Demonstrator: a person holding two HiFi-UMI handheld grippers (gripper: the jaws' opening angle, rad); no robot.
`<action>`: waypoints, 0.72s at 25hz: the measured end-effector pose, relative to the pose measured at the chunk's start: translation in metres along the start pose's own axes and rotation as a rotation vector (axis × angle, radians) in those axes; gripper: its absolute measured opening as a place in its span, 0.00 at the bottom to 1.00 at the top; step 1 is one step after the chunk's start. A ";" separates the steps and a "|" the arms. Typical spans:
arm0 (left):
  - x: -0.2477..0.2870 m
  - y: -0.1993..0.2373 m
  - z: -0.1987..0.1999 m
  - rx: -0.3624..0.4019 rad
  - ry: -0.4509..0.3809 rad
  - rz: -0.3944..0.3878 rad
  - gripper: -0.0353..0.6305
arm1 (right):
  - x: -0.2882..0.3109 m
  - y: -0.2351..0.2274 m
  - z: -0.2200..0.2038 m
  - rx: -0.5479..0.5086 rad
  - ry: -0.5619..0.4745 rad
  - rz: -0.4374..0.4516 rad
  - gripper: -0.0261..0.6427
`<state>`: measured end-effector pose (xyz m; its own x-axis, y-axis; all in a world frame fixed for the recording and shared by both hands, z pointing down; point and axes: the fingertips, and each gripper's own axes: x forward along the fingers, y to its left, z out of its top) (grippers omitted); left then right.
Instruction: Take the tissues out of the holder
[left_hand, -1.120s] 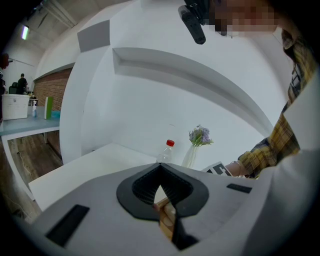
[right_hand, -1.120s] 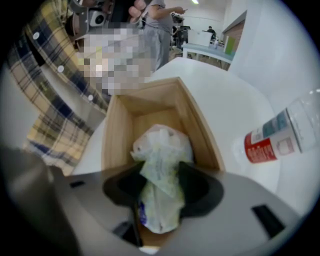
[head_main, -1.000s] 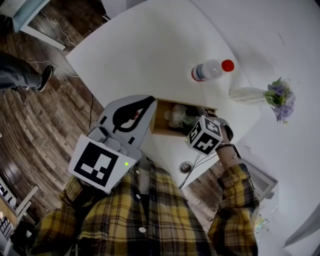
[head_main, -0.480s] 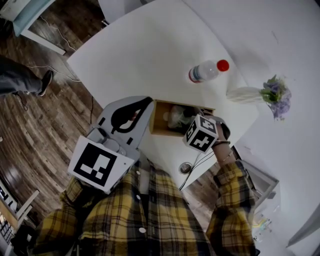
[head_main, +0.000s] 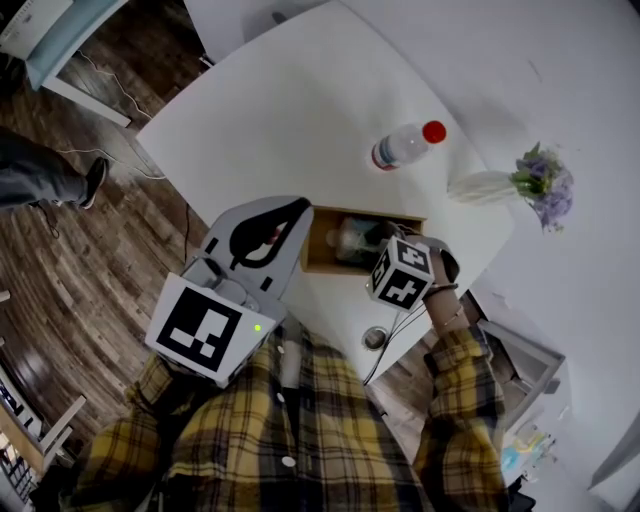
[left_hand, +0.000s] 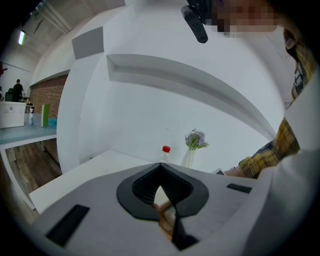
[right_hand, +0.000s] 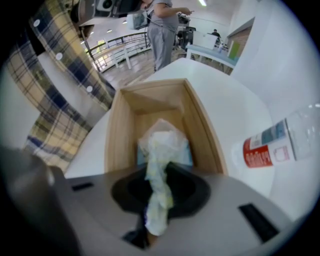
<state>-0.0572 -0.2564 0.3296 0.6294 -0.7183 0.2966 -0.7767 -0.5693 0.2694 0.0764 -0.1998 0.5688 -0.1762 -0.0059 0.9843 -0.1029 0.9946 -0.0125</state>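
Note:
An open wooden holder (head_main: 318, 250) stands on the white table (head_main: 300, 110). A white tissue (right_hand: 159, 165) rises from the pack inside it (head_main: 352, 240). My right gripper (head_main: 378, 252) hangs straight down over the holder's right end. Its jaws have just been closing, and they now pinch the twisted tissue (right_hand: 159, 192). My left gripper (head_main: 298, 206) lies nearly level at the holder's left end, its tips together beside the wooden wall. In the left gripper view, the holder's edge shows through the narrow gap behind those tips (left_hand: 161, 172).
A clear bottle with a red cap (head_main: 403, 147) lies on the table beyond the holder. A white vase of purple flowers (head_main: 520, 185) stands at the far right near the wall. The table's near edge runs just under my hands, with a cable and a round fitting (head_main: 375, 337) there.
The head view has shifted a little. Both grippers keep their places at the holder; the right one's marker cube sits slightly lower over the box.

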 end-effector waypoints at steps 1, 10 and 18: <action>0.001 -0.002 0.001 0.004 -0.002 -0.006 0.06 | -0.002 0.001 0.000 0.002 -0.003 -0.007 0.13; 0.008 -0.020 0.011 0.043 -0.012 -0.075 0.06 | -0.042 -0.001 0.008 0.037 -0.045 -0.112 0.13; 0.018 -0.044 0.016 0.081 -0.012 -0.148 0.06 | -0.110 -0.018 0.011 0.172 -0.213 -0.260 0.13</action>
<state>-0.0123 -0.2509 0.3088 0.7374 -0.6285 0.2475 -0.6750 -0.6996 0.2344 0.0865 -0.2184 0.4591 -0.3201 -0.2953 0.9002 -0.3307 0.9252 0.1860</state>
